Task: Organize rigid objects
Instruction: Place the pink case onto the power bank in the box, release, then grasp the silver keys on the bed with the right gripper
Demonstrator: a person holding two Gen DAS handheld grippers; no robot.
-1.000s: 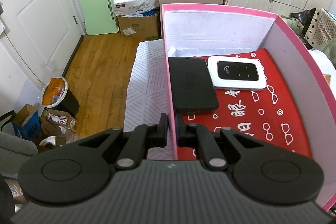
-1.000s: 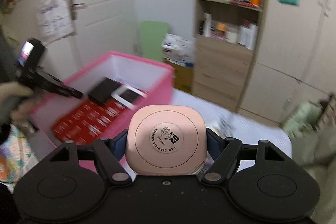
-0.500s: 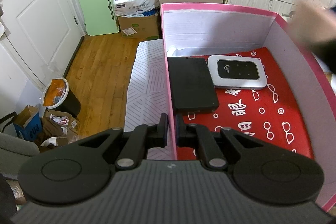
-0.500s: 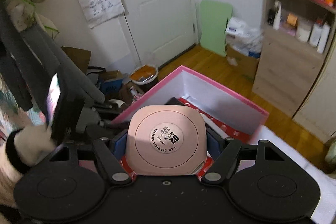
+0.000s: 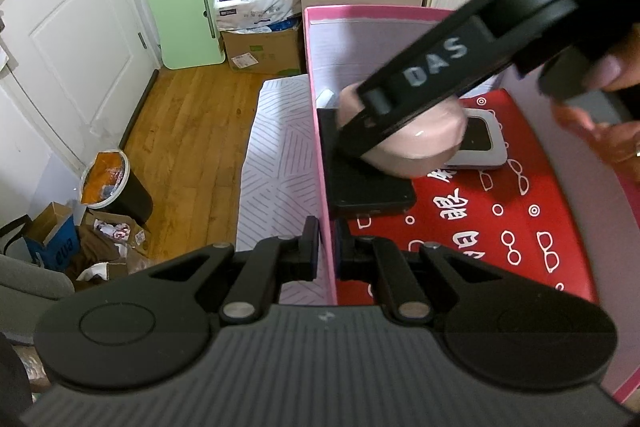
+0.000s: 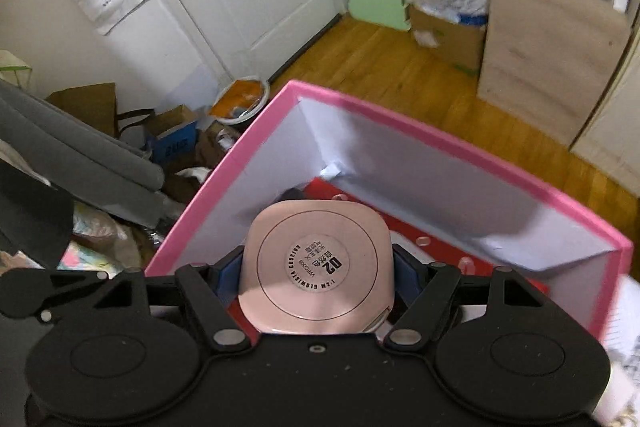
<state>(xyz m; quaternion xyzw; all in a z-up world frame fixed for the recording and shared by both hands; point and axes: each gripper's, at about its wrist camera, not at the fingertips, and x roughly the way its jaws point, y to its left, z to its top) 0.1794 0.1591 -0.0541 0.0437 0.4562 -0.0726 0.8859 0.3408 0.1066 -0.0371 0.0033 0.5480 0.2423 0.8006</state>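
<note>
Black slab (image 5: 362, 187) – half hidden under pink compact (image 5: 420, 139)

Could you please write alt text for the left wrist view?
The right hand-held gripper holds a pink compact case over a black device inside a pink box. The left hand-held gripper pinches the box's near wall.
</note>
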